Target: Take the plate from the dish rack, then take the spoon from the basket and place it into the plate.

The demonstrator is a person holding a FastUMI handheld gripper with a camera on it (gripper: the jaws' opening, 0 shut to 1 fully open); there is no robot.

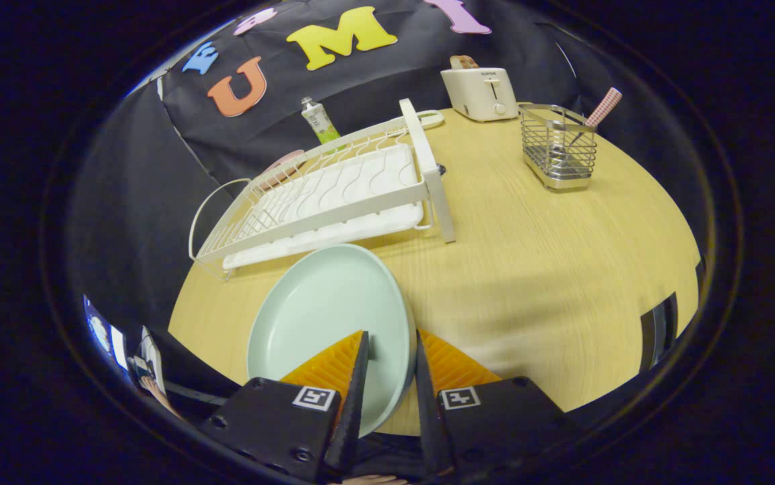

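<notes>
The gripper (pixel 392 350) pinches the rim of the round pale-green plate (pixel 323 316), both fingers pressing it. At eleven o'clock beyond lies the white wire dish rack (pixel 333 195); at one o'clock, the steel mesh basket (pixel 557 147) holds the checked-handled spoon (pixel 602 108).

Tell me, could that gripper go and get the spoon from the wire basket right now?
Probably not yet. The gripper is shut on the plate, so its fingers are busy. Otherwise the table between it and the basket lies bare, and the spoon handle sticks up freely.
</notes>
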